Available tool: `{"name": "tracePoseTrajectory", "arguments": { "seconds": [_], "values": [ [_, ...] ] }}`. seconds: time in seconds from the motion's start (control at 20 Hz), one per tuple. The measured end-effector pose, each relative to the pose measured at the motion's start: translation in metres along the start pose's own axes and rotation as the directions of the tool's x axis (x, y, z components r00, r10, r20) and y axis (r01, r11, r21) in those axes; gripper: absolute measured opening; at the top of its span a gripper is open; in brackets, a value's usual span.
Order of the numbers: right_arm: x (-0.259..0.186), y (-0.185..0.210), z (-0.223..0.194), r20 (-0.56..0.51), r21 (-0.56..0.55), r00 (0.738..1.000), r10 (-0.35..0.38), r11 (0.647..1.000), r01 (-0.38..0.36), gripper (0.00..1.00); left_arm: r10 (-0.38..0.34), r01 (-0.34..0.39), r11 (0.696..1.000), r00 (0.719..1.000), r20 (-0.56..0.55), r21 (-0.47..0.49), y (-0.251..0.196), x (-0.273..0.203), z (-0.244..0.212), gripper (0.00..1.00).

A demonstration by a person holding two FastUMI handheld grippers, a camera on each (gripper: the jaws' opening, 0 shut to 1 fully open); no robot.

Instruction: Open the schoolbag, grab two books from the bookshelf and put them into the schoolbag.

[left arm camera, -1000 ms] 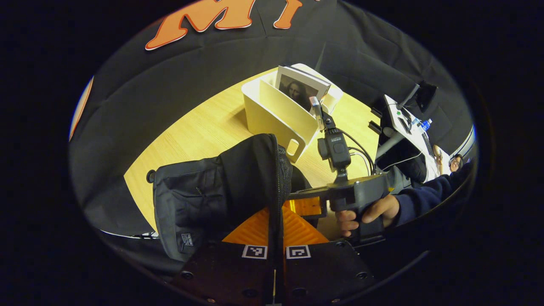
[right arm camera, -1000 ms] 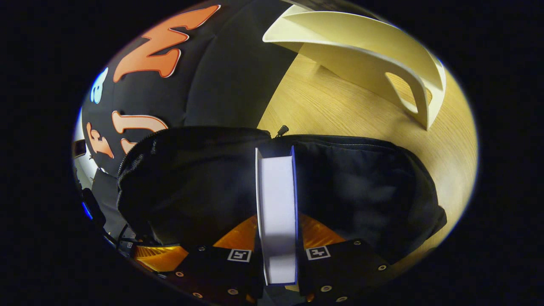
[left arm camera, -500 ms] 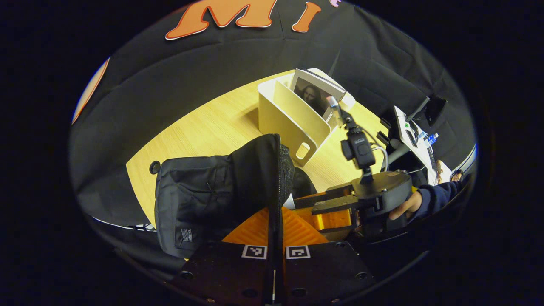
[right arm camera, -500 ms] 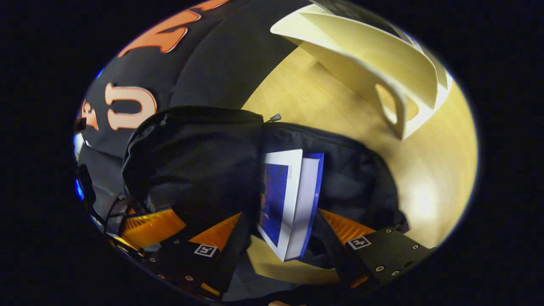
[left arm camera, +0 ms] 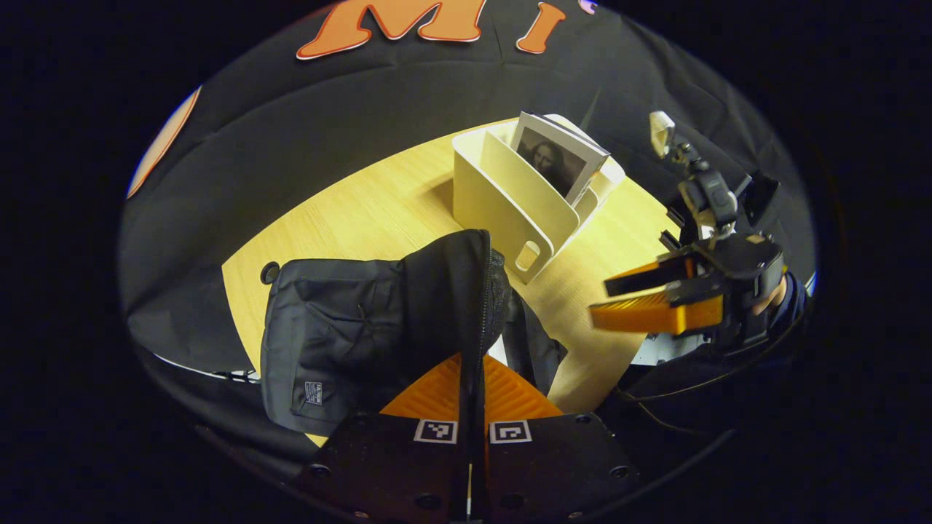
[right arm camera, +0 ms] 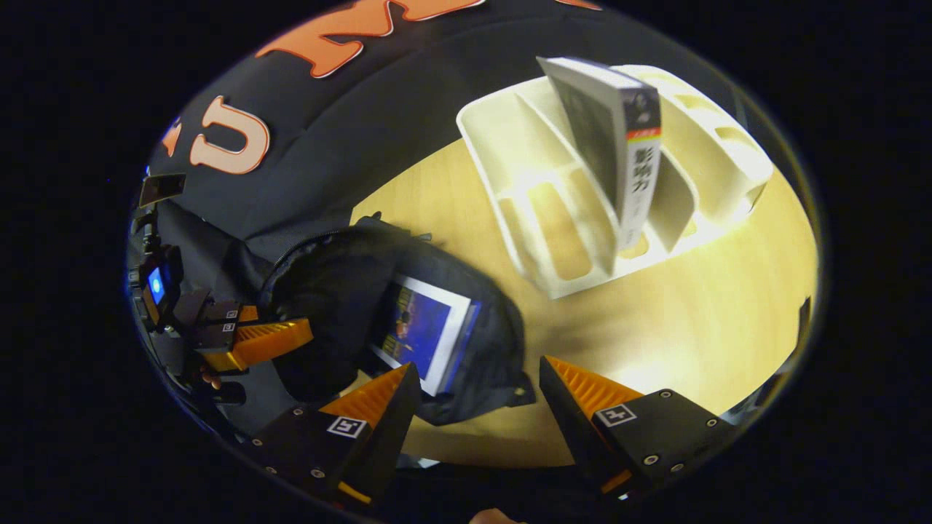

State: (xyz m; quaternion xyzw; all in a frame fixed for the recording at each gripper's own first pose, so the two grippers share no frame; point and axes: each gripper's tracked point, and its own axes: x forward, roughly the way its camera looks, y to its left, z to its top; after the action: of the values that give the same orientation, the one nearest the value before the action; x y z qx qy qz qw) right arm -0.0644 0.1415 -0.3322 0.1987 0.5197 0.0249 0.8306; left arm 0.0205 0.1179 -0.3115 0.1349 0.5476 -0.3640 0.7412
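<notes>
The black schoolbag (left arm camera: 349, 327) lies on the wooden table, and my left gripper (left arm camera: 472, 378) is shut on its zipper edge, holding the flap up. In the right gripper view, a blue book (right arm camera: 426, 331) lies inside the open schoolbag (right arm camera: 328, 284), and the left gripper (right arm camera: 266, 340) is at the bag's left side. My right gripper (right arm camera: 477, 375) hangs open and empty above the bag's near edge. It is also in the left gripper view as the right gripper (left arm camera: 603, 300), held by a hand to the bag's right. A book (left arm camera: 557, 154) leans in the cream bookshelf (left arm camera: 502, 200). The same book (right arm camera: 619, 145) stands in the bookshelf (right arm camera: 539, 233).
The table (left arm camera: 349, 218) has bare wood between bag and bookshelf and a round cable hole (left arm camera: 269, 273) near its left edge. Black cloth walls surround it. A desk with equipment (left arm camera: 757, 193) stands beyond the right side.
My right gripper has opened and let go of the blue book, which now lies in the bag, then pulled up and away. The left gripper still holds the flap.
</notes>
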Motion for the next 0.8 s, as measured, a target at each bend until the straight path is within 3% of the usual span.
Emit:
{"name": "tracePoseTrajectory", "arguments": {
  "seconds": [0.3,0.55,0.8],
  "values": [
    [-0.069,-0.058,0.073,0.033,-0.124,0.99,-0.138,0.982,0.141,0.98,0.029,-0.029,0.997,1.0,-0.001,-0.065,-0.003,0.005,-0.004,0.02],
    [-0.105,-0.072,0.111,0.007,-0.217,0.987,-0.162,0.963,0.16,0.98,0.041,-0.04,0.988,0.999,0.002,-0.147,-0.003,0.012,-0.009,0.02],
    [-0.104,-0.062,0.158,-0.038,-0.278,0.987,-0.158,0.95,0.141,0.98,0.059,-0.057,0.973,0.998,0.002,-0.223,-0.002,0.016,-0.014,0.02]
  ]
}}
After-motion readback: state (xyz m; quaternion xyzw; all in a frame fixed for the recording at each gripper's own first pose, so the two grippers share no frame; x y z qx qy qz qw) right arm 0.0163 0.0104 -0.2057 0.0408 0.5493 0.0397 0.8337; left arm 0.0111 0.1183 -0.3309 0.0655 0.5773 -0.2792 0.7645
